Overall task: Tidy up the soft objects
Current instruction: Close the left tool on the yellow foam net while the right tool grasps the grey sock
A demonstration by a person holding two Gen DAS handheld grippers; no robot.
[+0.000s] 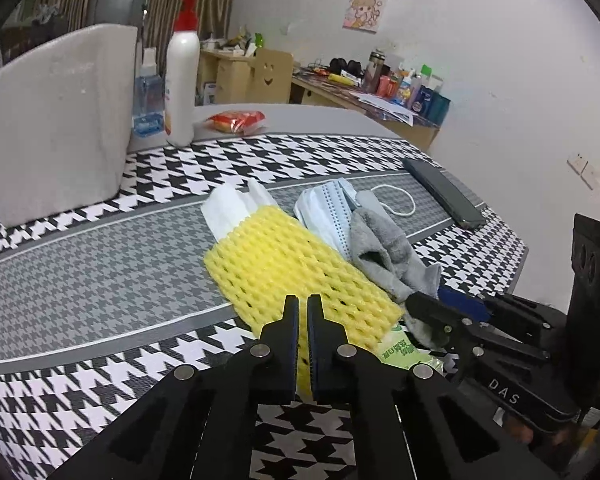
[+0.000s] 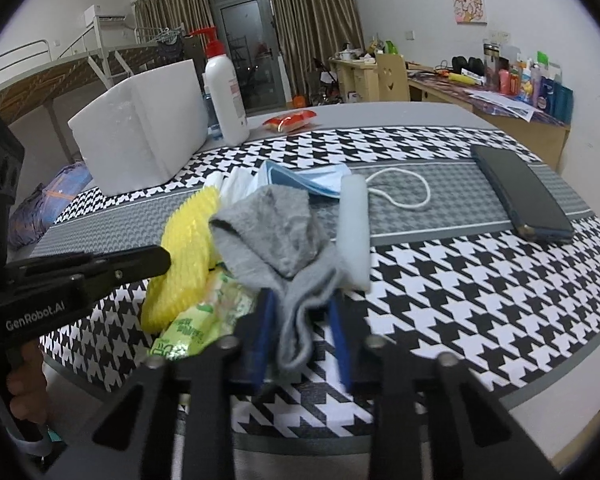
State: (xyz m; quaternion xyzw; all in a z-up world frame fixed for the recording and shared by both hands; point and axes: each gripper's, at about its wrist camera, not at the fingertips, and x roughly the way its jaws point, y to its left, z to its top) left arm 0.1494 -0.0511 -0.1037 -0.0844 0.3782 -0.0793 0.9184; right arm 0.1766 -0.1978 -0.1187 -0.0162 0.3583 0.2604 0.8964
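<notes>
A yellow foam net lies on the houndstooth mat, and my left gripper is shut on its near end. Beside it lies a grey sock, over blue face masks and white tissue. In the right wrist view, the grey sock hangs down between the blue pads of my right gripper, which is shut on its narrow end. The yellow net is to the left, with the left gripper on it. A green packet lies under both.
A white foam box, a pump bottle and a red snack packet stand at the back. A pale foam roll, a white cord and a dark phone lie to the right. A hand holds the left gripper.
</notes>
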